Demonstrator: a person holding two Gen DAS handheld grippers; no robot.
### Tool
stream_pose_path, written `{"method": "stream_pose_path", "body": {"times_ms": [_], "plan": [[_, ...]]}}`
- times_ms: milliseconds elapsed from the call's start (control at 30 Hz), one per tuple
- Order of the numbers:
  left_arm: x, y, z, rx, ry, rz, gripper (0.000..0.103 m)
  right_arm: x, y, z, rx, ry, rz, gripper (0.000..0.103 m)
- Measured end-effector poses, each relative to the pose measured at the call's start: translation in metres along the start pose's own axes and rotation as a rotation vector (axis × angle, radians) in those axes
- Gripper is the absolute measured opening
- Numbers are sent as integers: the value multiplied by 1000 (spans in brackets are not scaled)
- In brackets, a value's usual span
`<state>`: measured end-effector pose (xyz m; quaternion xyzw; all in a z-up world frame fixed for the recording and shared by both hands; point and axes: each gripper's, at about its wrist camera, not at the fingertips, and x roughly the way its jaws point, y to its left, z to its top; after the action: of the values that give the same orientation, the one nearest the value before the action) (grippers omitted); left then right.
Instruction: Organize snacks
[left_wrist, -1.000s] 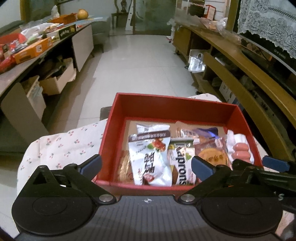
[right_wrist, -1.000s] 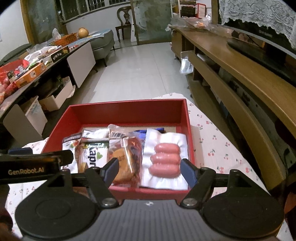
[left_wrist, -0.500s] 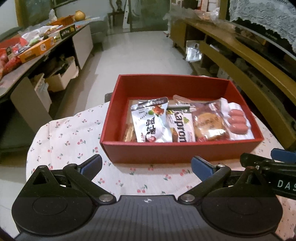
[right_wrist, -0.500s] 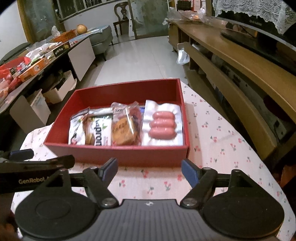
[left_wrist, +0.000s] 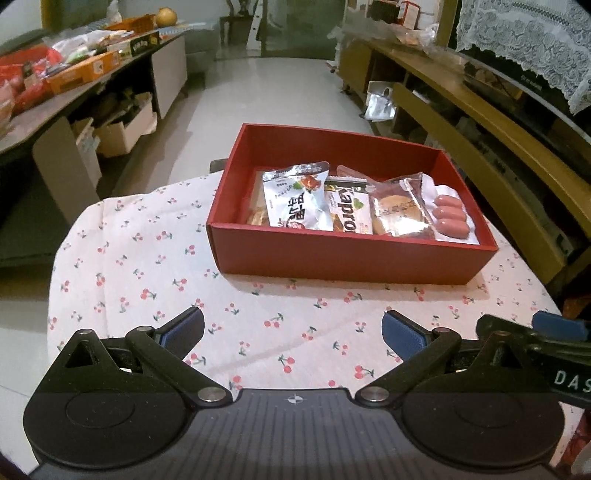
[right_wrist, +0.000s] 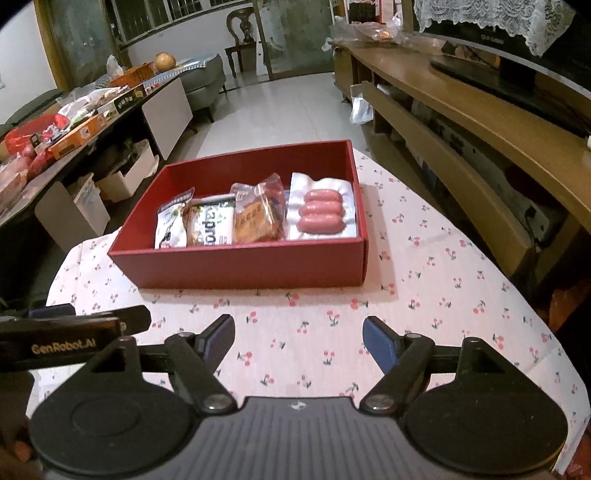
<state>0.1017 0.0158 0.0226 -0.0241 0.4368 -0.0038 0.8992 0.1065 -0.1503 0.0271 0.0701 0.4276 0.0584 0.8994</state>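
Note:
A red box (left_wrist: 351, 260) (right_wrist: 255, 267) stands on the cherry-print tablecloth (left_wrist: 147, 266) (right_wrist: 424, 295). Inside it lie a silver snack bag (left_wrist: 295, 197) (right_wrist: 170, 225), a Kapro wafer pack (left_wrist: 349, 214) (right_wrist: 210, 227), a wrapped cake (left_wrist: 399, 212) (right_wrist: 258, 218) and a pack of sausages (left_wrist: 448, 218) (right_wrist: 321, 212), side by side. My left gripper (left_wrist: 293, 330) hangs open over bare cloth, well short of the box. My right gripper (right_wrist: 299, 336) is open too, with nothing between its fingers. Each gripper's tip shows at the edge of the other's view.
A long wooden shelf unit (right_wrist: 480, 140) runs along the right. On the left a cluttered counter (right_wrist: 74, 122) holds boxes and packets, with cartons (left_wrist: 122, 129) beneath it. Tiled floor (left_wrist: 280, 92) stretches beyond the table's far edge.
Both grippers have drawn back from above the box toward the near side of the table; the box now sits farther away in both views. The snacks stay in place.

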Motion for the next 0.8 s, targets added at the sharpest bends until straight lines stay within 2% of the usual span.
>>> {"method": "stream_pose_path", "body": {"times_ms": [400, 800], "plan": [[-4, -6, -15, 40, 2, 8, 103, -6, 3, -12, -10, 10, 5, 87], [-9, -10, -21, 70, -9, 61, 103, -8, 2, -14, -15, 8, 12, 87]]}}
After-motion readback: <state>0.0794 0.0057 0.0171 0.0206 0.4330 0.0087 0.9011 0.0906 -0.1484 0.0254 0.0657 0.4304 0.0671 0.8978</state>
